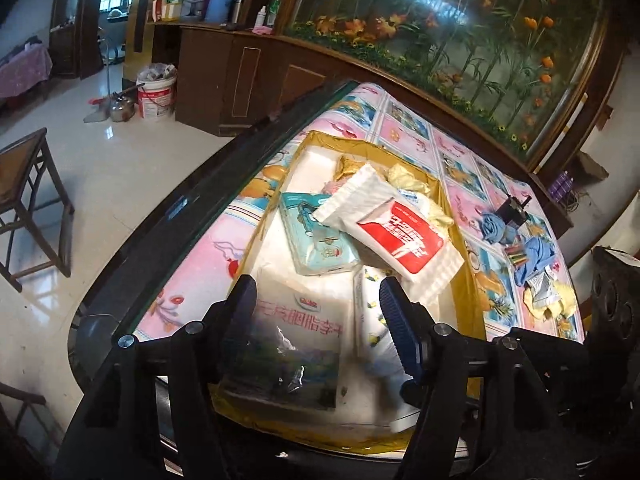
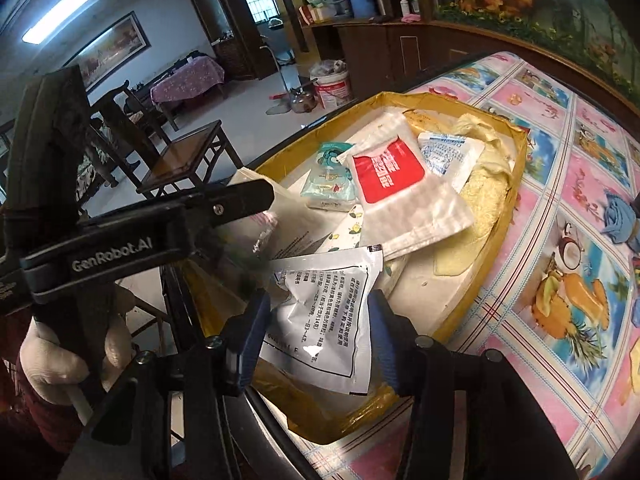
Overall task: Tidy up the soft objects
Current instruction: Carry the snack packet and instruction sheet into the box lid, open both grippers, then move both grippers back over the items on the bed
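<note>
box (image 1: 464, 216): your gold-walled box sits on the counter (image 1: 404, 120), which wears a pink and blue fruit-print cloth.
left gripper (image 1: 316, 300): your jaws stand apart over the near end of the box, above a clear packet (image 1: 296, 332) with pink chinese characters; the pads do not press on it.
right gripper (image 2: 316, 320): your jaws stand apart with a white sachet (image 2: 328, 308) of small black chinese print between them; you cannot tell if the pads touch it.
red-label pack (image 2: 386, 170): it lies on top of the pile in the box, white lettering on red.
teal pack (image 1: 320, 240): it lies beside the red-label pack.
branding: "genrobot.ai" reads on your left gripper in the right wrist view.
loose items: blue cloth (image 1: 534, 254) lies outside the box on the counter.
</note>
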A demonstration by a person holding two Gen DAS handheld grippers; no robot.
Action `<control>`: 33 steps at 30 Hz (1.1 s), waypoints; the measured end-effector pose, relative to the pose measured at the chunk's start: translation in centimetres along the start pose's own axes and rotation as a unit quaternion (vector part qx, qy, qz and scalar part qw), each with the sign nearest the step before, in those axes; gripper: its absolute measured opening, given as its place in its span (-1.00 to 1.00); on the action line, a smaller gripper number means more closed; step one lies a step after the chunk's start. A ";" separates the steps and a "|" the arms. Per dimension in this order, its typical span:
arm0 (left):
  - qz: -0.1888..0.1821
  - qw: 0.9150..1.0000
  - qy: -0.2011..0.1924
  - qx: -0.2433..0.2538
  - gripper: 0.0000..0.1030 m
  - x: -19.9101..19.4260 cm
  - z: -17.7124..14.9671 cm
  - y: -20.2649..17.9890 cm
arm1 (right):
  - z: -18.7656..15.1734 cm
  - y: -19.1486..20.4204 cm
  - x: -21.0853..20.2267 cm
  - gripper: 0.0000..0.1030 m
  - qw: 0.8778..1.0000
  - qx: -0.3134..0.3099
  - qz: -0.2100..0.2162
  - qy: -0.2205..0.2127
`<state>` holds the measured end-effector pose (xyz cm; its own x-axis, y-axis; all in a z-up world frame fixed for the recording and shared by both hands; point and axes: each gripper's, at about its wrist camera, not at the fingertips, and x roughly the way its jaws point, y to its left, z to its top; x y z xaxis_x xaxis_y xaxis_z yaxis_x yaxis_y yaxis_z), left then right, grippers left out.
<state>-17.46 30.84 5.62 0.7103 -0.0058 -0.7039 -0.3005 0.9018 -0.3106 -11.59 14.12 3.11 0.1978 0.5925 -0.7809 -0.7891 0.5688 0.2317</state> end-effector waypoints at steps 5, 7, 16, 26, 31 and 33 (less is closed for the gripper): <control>-0.014 1.000 0.003 -0.014 0.26 0.2 0.0 0.0 | -0.2 0.5 -1.3 0.09 1.000 -0.010 0.010 -0.015; -0.016 1.000 -0.005 -0.015 0.26 -0.3 0.0 -0.2 | -0.2 0.7 -1.9 0.10 1.000 -0.013 0.013 -0.025; -0.057 0.998 -0.033 0.002 0.26 -2.4 -0.3 -2.1 | -2.9 -4.5 -6.5 0.10 0.996 0.051 -0.014 -0.072; -0.127 0.987 -0.039 0.093 0.25 -3.6 -1.7 -8.8 | -8.4 -20.4 -16.1 0.10 0.949 0.221 -0.189 -0.125; -0.140 0.982 -0.013 0.122 0.25 -2.9 -2.8 -12.2 | -6.8 -25.3 -16.3 0.10 0.933 0.248 -0.223 -0.136; -0.142 0.981 -0.008 0.131 0.25 -2.9 -3.2 -13.2 | -5.6 -26.1 -15.2 0.10 0.935 0.246 -0.216 -0.134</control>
<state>-17.58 17.64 9.74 0.7517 -0.2684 -0.6024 0.0831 0.9447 -0.3172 2.73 -12.86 5.68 0.6269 0.3304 -0.7055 -0.2517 0.9429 0.2179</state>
